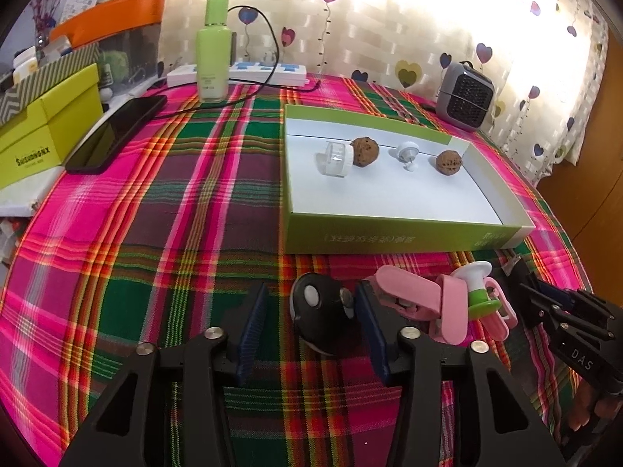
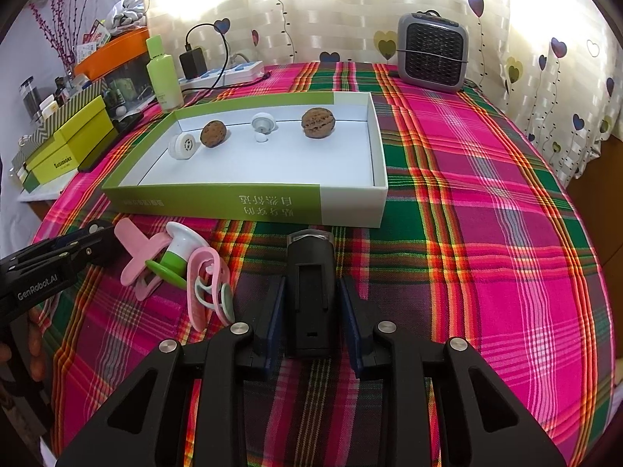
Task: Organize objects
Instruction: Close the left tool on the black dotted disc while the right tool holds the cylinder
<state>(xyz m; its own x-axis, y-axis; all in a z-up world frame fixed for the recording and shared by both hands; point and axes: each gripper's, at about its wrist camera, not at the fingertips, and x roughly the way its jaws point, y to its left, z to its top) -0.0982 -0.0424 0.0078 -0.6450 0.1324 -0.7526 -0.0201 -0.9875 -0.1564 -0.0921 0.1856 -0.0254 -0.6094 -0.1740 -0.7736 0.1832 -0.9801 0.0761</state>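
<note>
A green and white box lid (image 1: 389, 229) (image 2: 350, 202) lies on the plaid cloth and holds two walnuts (image 1: 366, 151) (image 2: 318, 122), a white round case (image 1: 335, 158) (image 2: 182, 146) and a white knob (image 1: 407, 153) (image 2: 262, 122). My left gripper (image 1: 311, 323) is open around a black key fob (image 1: 317, 307) lying on the cloth. My right gripper (image 2: 311, 311) straddles a black oblong device (image 2: 310, 292), with small gaps between pads and device. Pink clips (image 1: 412, 299) (image 2: 136, 257) and a green and white toy (image 1: 479, 292) (image 2: 177, 257) lie between the grippers.
A green bottle (image 1: 213, 50) (image 2: 163, 74), a power strip (image 1: 253, 72) (image 2: 233, 72) with cable, a black phone (image 1: 117, 132), yellow-green boxes (image 1: 46, 124) (image 2: 70, 136) and a grey fan heater (image 1: 465, 97) (image 2: 432, 54) stand around the table's far side.
</note>
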